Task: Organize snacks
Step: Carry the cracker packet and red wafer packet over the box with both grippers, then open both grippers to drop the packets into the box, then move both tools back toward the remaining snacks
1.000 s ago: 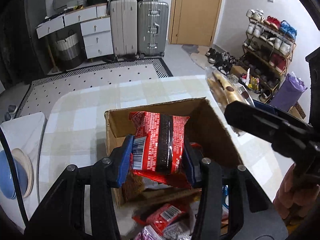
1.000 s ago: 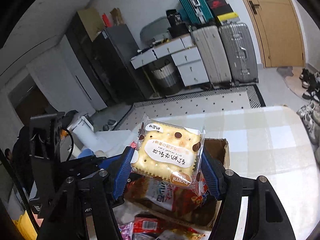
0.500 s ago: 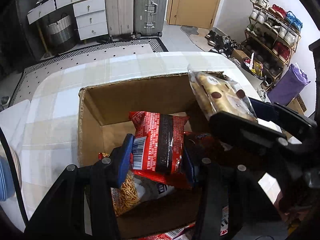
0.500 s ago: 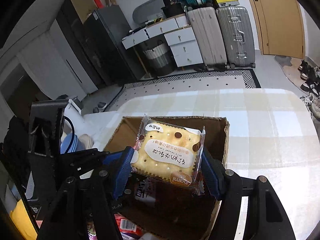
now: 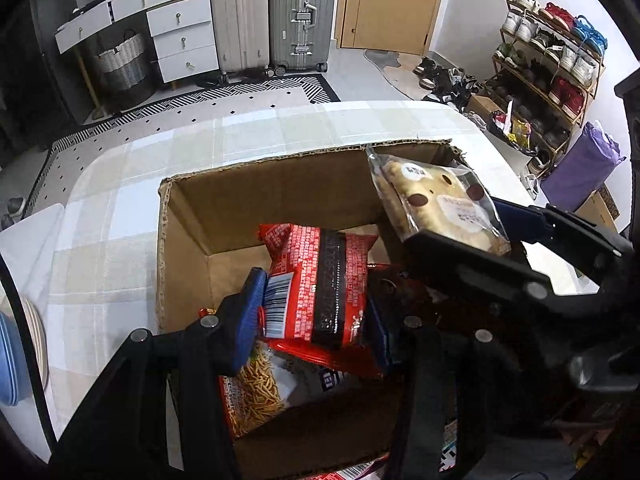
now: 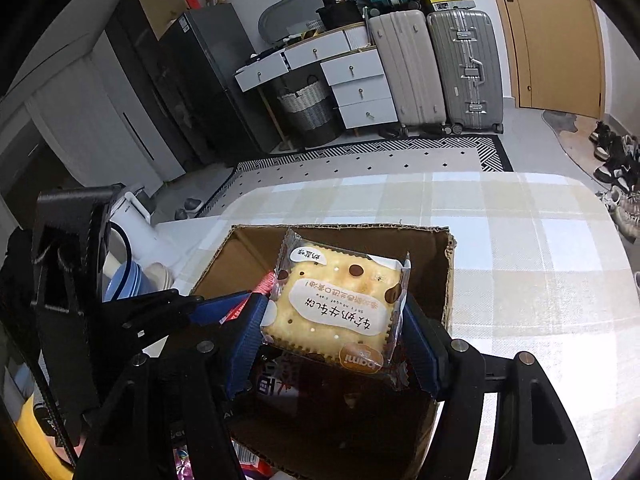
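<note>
An open cardboard box (image 5: pixel 188 216) (image 6: pixel 450 276) stands on the checked table. My left gripper (image 5: pixel 314 312) is shut on a red snack packet (image 5: pixel 320 280) and holds it inside the box, above a noodle snack bag (image 5: pixel 256 392) lying on the bottom. My right gripper (image 6: pixel 336 340) is shut on a clear-wrapped biscuit pack (image 6: pixel 336 312) (image 5: pixel 436 204), held over the box's right side. In the left wrist view the right gripper (image 5: pixel 480 256) reaches in from the right. More red packets (image 6: pixel 276 380) lie in the box beneath the biscuit pack.
The checked tablecloth (image 5: pixel 248 132) stretches beyond the box. Blue and beige bowls (image 6: pixel 128 280) sit at the table's left edge. Loose packets (image 5: pixel 360 470) lie on the near side of the box. Suitcases (image 5: pixel 300 12), drawers and a shoe rack (image 5: pixel 548 64) stand behind.
Both grippers have come down towards the box with their packets. The red packet now sits inside the box, and the biscuit pack hangs over its right side instead of beyond it.
</note>
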